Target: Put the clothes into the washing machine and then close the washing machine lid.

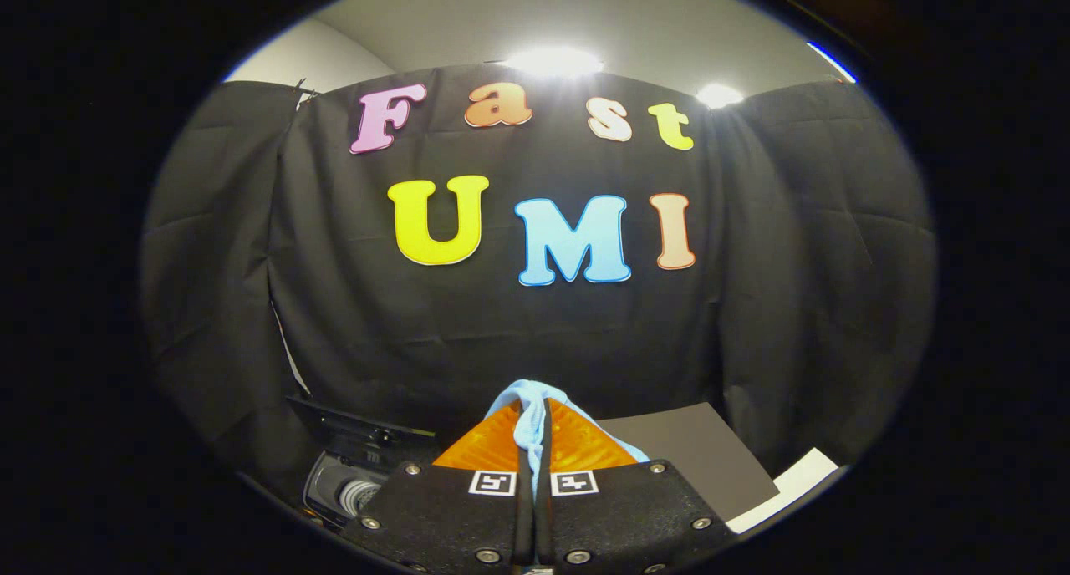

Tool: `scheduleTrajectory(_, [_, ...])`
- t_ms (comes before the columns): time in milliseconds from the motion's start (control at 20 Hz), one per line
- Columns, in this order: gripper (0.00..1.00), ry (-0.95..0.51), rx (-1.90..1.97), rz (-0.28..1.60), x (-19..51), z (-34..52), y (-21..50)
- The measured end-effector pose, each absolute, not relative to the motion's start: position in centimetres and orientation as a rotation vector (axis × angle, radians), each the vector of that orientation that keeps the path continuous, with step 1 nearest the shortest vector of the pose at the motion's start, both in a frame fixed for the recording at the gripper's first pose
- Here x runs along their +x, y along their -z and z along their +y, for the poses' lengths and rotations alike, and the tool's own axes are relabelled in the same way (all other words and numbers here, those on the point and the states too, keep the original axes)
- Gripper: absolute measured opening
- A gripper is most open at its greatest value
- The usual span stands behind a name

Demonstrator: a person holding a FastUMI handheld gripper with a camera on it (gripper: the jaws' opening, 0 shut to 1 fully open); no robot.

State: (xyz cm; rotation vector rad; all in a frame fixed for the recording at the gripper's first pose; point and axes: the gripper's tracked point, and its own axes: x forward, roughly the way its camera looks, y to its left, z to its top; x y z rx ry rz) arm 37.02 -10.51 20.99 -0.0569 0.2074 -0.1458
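Note:
My gripper point(532, 420) is shut on a light blue cloth point(528, 401), which is pinched between the two fingers and bunches up over their tips. Both hang high, facing the black cloth wall. Below and to the left of the fingers lies the washing machine point(344, 487), its dark lid point(355, 429) raised and its round drum opening partly in sight. The cloth's lower part is hidden behind the fingers.
A grey surface point(698, 458) stretches to the right of the fingers, with a white sheet or board point(794, 487) at its near right corner. The booth's black cloth wall point(535, 324) stands close behind, with bright lamps above it.

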Motion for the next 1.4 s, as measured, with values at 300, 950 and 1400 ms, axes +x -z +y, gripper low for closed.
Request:
scheduleTrajectory(300, [0.01, 0.213, -0.044, 0.175, 37.6, -3.2, -21.8])
scheduleTrajectory(950, [0.01, 0.143, 0.009, 0.264, 38.2, 15.4, -12.8])
scheduleTrajectory(1400, [0.01, 0.160, -0.025, 0.413, 41.4, 18.2, -0.3])
